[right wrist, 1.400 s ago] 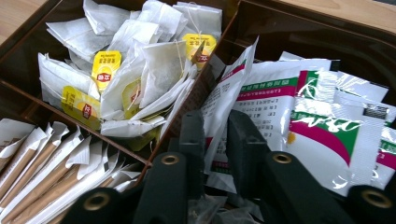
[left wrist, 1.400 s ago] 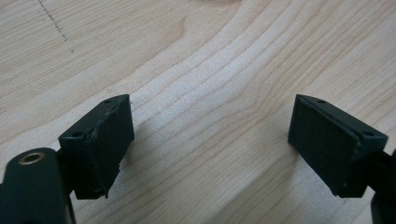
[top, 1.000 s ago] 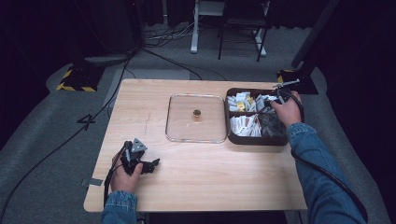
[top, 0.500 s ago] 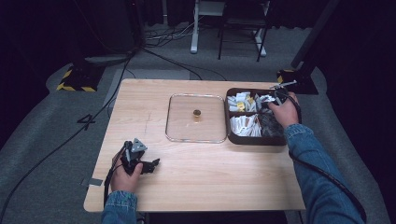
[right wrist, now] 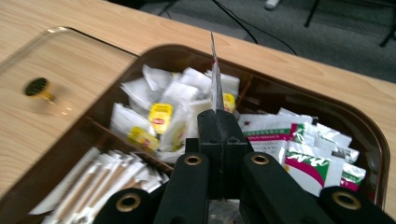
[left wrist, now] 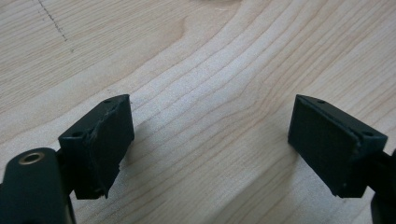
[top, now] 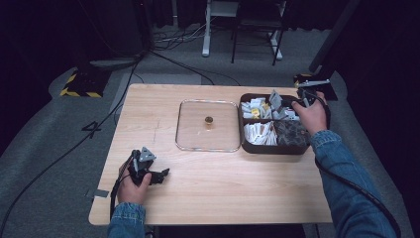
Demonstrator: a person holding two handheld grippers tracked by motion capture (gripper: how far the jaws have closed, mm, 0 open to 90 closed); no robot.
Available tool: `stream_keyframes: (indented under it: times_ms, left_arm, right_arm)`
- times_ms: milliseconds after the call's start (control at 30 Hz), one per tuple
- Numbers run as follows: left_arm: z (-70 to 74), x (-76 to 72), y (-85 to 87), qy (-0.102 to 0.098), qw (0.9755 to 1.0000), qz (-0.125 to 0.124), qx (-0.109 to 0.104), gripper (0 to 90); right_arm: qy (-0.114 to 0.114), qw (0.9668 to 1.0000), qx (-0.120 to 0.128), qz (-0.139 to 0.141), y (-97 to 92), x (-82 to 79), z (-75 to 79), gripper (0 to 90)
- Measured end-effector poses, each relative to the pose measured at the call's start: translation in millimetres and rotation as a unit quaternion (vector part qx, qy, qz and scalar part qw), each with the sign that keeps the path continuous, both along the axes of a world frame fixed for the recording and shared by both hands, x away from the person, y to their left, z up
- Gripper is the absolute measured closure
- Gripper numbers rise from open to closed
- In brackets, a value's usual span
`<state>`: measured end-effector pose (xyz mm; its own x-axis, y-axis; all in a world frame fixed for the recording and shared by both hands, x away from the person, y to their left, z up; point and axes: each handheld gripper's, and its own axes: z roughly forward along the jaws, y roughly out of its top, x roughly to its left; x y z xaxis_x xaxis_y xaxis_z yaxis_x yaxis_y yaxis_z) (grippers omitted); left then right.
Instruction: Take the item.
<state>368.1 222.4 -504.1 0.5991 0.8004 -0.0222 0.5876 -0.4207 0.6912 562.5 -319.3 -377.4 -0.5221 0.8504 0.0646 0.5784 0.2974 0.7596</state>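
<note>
A brown divided tray (top: 271,148) at the table's right holds several sachets. My right gripper (right wrist: 218,119) hangs over it, shut on a thin silvery packet (right wrist: 215,79) that stands edge-on above the jaws. From above, that packet (top: 274,99) sticks up over the tray's far side, in front of the right gripper (top: 289,103). My left gripper (top: 161,174) rests near the table's front left. Its jaws (left wrist: 210,135) stand wide open over bare wood, with nothing between them.
A clear glass lid (top: 188,134) with a gold knob (top: 209,120) lies flat, left of the tray. In the tray are yellow-labelled tea bags (right wrist: 161,114), paper stick sachets (right wrist: 93,182) and green-and-red packets (right wrist: 308,158). Cables and a chair base sit on the floor beyond the table.
My right hand has shifted slightly to the right over the tray, still holding the packet up. The left gripper has not moved.
</note>
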Motion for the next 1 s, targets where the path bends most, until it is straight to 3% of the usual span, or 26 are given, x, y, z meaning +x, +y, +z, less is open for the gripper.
stream_keyframes:
  times_ms: [433, 667, 900, 1000]
  left_arm:
    - [0.2, 2.3, 2.7, 0.004, 0.9999, 0.002, -0.01, 14.8]
    - [0.1, 1.7, 0.7, 0.001, 1.0, 0.003, 0.0, 14.8]
    - [0.1, 1.7, 0.7, -0.001, 1.0, 0.002, 0.002, 14.7]
    - [0.0, 1.4, 0.6, -0.001, 1.0, 0.003, 0.002, 14.8]
  right_arm:
    - [-0.001, 0.9964, 0.067, 0.051, 4.4, -29.9, 25.8, 90.0]
    - [0.011, 0.9947, 0.074, 0.071, 13.7, -46.3, 33.5, 90.0]
    - [0.01, 0.9907, 0.087, 0.105, 26.0, -67.4, 41.0, 90.0]
    - [0.013, 0.9869, 0.099, 0.127, 29.9, -76.3, 42.1, 90.0]
